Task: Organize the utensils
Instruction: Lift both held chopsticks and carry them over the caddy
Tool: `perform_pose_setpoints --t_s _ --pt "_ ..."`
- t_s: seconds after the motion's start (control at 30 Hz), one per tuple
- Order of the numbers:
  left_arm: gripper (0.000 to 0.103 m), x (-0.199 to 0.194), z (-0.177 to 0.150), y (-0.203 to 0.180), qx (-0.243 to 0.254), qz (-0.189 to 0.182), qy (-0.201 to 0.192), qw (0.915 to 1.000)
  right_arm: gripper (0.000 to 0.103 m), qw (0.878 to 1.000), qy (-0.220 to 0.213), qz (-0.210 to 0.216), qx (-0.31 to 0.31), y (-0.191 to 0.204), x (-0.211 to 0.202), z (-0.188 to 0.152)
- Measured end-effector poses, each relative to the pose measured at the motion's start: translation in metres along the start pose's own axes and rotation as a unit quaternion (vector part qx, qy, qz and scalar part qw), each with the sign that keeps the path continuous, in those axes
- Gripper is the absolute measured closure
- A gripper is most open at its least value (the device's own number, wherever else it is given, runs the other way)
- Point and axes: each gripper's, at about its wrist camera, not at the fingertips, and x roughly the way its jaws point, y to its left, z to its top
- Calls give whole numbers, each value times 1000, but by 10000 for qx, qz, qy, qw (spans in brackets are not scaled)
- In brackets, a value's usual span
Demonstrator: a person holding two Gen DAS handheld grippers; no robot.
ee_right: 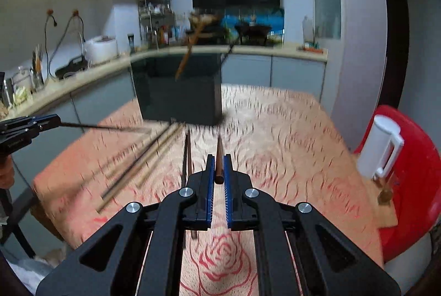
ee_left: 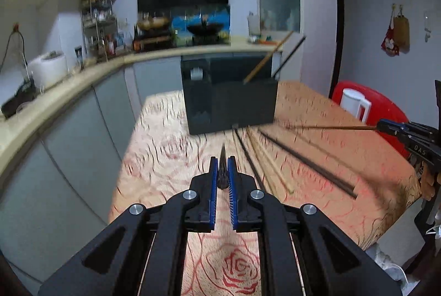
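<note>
Dark and slim, a black chopstick (ee_left: 222, 158) sits clamped between the blue pads of your left gripper (ee_left: 223, 168), pointing ahead toward the dark holder (ee_left: 231, 106) at the far end of the table (ee_left: 165, 152). Your right gripper (ee_right: 219, 166) is likewise closed on a brown chopstick (ee_right: 219, 158), tip forward. Each gripper shows in the other's view, off to the side, its stick held clear above the cloth. Between them, several loose chopsticks (ee_right: 143, 161) lie on the rose-patterned cloth just in front of the holder; motion blur makes it hard to count them, perhaps five or six. Two sticks (ee_left: 264, 60) already stand tilted in the holder, leaning right. A white jug (ee_right: 381, 147) rests on a red stool (ee_right: 419, 185) beside the table's right edge.
</note>
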Motion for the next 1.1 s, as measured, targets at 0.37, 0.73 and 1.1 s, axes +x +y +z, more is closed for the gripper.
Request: perform_pose_setpoints --t_s 0.37,0.73,1.1 --pt "96 -24 61 7 92 -14 -657 9978 96 9970 -739 243 22 1 -23 57" --pt "96 -16 96 15 26 -170 -675 9976 96 9971 -682 328 58 0 -12 91" --pt "96 4 109 21 22 -255 -507 9984 96 9982 -351 399 271 -8 11 122"
